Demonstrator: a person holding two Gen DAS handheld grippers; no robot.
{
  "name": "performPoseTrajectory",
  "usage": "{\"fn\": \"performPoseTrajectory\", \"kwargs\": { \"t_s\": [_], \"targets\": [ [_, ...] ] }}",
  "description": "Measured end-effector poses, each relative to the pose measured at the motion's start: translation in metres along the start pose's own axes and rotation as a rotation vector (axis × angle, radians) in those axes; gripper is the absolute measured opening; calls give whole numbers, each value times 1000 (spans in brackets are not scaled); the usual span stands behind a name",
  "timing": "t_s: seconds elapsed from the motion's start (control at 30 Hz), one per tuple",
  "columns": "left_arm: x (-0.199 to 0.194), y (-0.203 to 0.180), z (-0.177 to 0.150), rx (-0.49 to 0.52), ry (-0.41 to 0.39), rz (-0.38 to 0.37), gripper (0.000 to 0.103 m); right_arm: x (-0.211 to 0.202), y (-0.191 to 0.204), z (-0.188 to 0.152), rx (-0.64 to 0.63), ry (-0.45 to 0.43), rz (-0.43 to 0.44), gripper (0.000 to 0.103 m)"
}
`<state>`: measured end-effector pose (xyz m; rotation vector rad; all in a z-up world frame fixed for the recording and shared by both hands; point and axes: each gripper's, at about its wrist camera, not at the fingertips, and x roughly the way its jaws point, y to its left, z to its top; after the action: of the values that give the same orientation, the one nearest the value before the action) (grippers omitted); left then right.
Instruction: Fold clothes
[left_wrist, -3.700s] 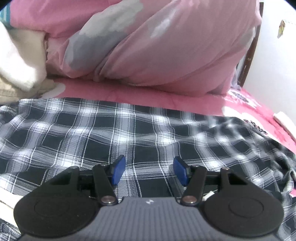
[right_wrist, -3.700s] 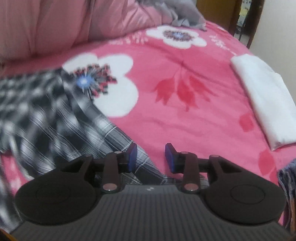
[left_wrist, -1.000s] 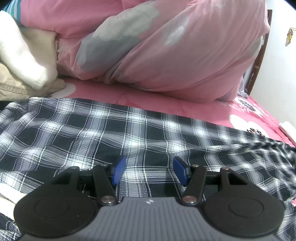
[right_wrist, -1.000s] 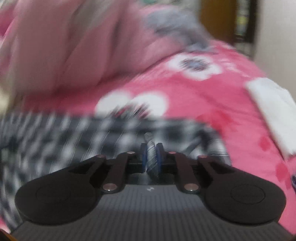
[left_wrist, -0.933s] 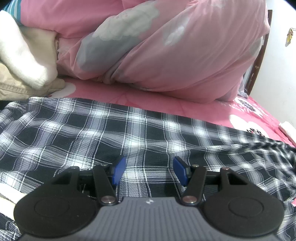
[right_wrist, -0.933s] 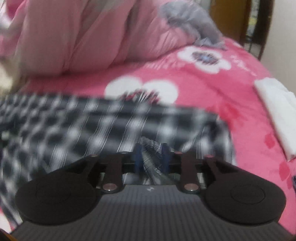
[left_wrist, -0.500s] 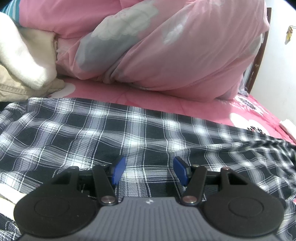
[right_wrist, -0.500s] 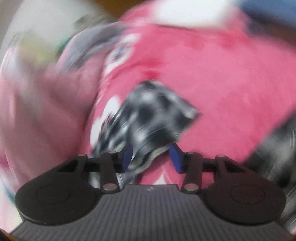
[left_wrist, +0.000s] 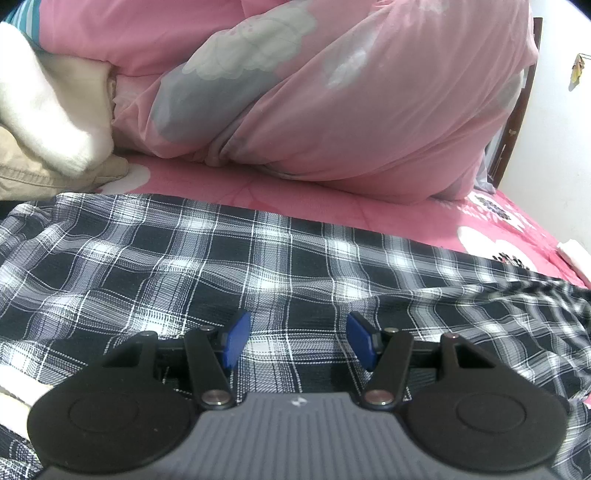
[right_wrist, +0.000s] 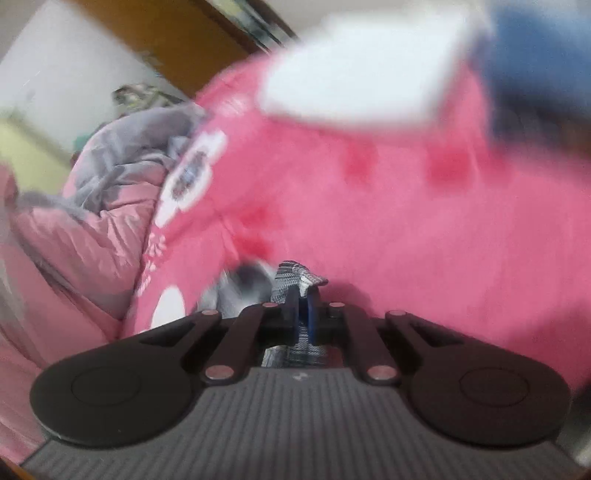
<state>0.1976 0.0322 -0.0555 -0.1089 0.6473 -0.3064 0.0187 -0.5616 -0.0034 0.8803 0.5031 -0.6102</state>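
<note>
A black-and-white plaid shirt (left_wrist: 229, 266) lies spread across the pink bedsheet (left_wrist: 332, 203) in the left wrist view. My left gripper (left_wrist: 297, 341) hovers low over it, open, with nothing between its blue pads. In the blurred, tilted right wrist view my right gripper (right_wrist: 303, 308) is shut on a fold of the plaid shirt (right_wrist: 297, 275), which sticks up between the pads above the pink flowered sheet (right_wrist: 406, 221).
A big pink duvet (left_wrist: 332, 92) is heaped behind the shirt, with cream and beige clothes (left_wrist: 44, 147) at the left. A folded white cloth (right_wrist: 362, 70) and something blue (right_wrist: 535, 55) lie on the sheet beyond the right gripper. A white wall (left_wrist: 561, 129) stands at the right.
My right gripper let the plaid cloth go, swung and tilted sharply, then shut on a fold of it again. The left gripper stayed open and almost still.
</note>
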Motion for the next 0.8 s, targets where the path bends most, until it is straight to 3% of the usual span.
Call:
{"fn": "performPoseTrajectory", "kwargs": {
  "t_s": [0.1, 0.17, 0.27, 0.4, 0.53, 0.6, 0.67, 0.8],
  "targets": [
    [0, 0, 0, 3, 0, 3, 59, -1, 30, 35, -254, -111, -80, 2],
    [0, 0, 0, 5, 0, 4, 59, 5, 38, 56, -371, -120, -138, 2],
    [0, -1, 0, 8, 1, 7, 59, 26, 35, 76, -474, -97, -260, 2],
    [0, -1, 0, 11, 1, 9, 59, 59, 28, 83, -559, -83, -331, 2],
    [1, -1, 0, 12, 1, 9, 59, 90, 31, 79, -611, -98, -330, 4],
    [1, -1, 0, 12, 2, 10, 59, 82, 26, 84, -557, -130, -331, 7],
    [1, -1, 0, 12, 3, 10, 59, 73, 22, 89, -502, -162, -333, 17],
    [1, -1, 0, 11, 3, 10, 59, 56, 13, 99, -392, -224, -335, 21]
  ]
}}
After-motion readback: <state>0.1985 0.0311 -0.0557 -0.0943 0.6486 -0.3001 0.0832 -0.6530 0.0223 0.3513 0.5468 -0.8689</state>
